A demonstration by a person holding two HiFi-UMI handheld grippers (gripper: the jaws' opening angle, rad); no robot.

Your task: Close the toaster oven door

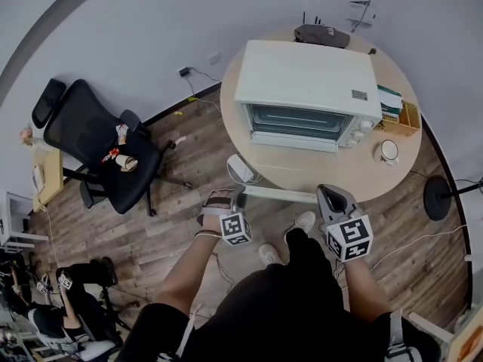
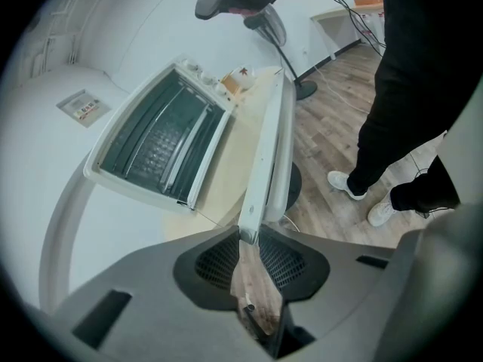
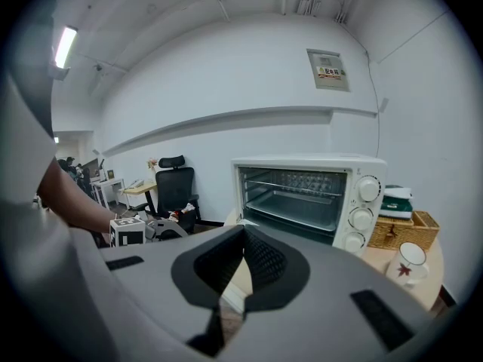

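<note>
Left gripper: low centre of its own view, jaws nearly closed, tips pinching the near end of the toaster oven door at its white top rail
Toaster oven: white, on the round table, upper centre of the head view; wire rack and tray visible inside
Door position: dropped flat, reaching out to the table's near edge, the tabletop showing through its glass pane
Right gripper: jaws met at the tips, nothing between them; at the table's near edge, lower right of the head view, aimed at the oven's open front
Writing: small sticker on the oven's top and a wall plate with red print, both too small to read
Dials: three, stacked down the oven's right side
Nearby: cup with a red leaf mark and wicker basket, right of the oven
</note>
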